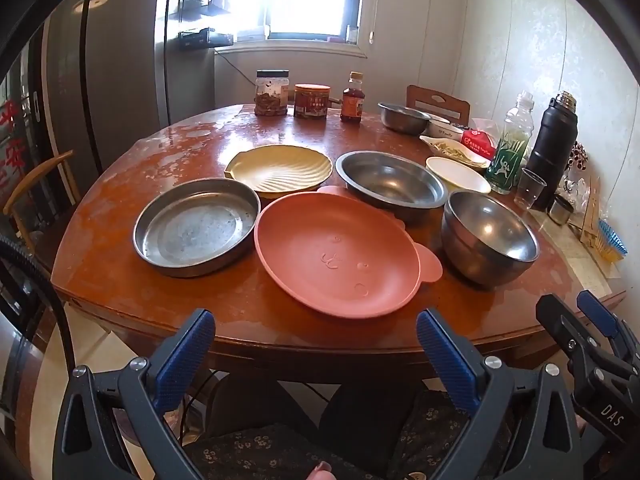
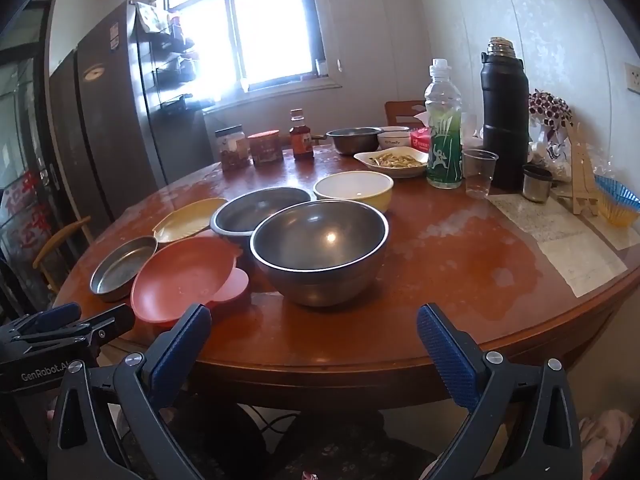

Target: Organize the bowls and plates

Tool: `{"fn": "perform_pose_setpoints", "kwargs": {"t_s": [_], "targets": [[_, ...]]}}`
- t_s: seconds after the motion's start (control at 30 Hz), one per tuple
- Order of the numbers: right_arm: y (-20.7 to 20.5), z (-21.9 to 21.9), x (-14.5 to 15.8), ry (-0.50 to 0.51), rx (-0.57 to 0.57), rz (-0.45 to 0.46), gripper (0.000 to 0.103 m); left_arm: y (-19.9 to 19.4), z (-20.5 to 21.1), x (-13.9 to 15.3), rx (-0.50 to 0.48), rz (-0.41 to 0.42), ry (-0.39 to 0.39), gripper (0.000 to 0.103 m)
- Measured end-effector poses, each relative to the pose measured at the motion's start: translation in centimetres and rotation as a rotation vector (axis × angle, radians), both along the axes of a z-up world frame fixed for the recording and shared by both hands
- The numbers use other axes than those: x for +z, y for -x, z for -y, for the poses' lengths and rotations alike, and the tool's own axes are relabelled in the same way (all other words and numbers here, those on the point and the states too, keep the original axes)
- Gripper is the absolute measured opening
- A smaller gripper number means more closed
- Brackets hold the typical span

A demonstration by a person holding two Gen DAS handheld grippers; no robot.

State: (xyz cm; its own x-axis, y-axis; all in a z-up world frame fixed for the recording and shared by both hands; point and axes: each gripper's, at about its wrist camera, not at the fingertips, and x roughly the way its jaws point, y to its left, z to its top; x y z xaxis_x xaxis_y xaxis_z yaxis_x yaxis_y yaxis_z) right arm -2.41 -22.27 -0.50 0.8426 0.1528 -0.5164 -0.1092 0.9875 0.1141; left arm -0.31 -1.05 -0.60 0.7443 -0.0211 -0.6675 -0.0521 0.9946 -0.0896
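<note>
Hovering level before the table [image 1: 248, 312], both tongs [image 1: 316, 340] [image 2: 314, 338] gape, holding nothing.

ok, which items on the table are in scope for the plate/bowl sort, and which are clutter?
In scope: pink plate, yellow shell plate, flat steel pan, shallow steel bowl, deep steel bowl, yellow bowl.

Clutter: jars, sauce bottle, green drink bottle, black thermos, plastic cup.
</note>
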Motion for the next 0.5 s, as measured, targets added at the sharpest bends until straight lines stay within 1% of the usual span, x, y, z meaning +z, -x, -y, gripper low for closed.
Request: {"fn": "perform_pose_setpoints", "kwargs": {"t_s": [0.23,0.5], "targets": [[-0.17,0.02,-0.2,0.003,-0.001,-0.007,0.103,-0.11,-0.15,-0.24,0.004,-0.016,0.002,0.102],[-0.1,-0.16,-0.22,0.007,0.004,-0.002,0.103,-0.08,-0.16,-0.24,0.006,-0.013,-0.002,0.102]]}}
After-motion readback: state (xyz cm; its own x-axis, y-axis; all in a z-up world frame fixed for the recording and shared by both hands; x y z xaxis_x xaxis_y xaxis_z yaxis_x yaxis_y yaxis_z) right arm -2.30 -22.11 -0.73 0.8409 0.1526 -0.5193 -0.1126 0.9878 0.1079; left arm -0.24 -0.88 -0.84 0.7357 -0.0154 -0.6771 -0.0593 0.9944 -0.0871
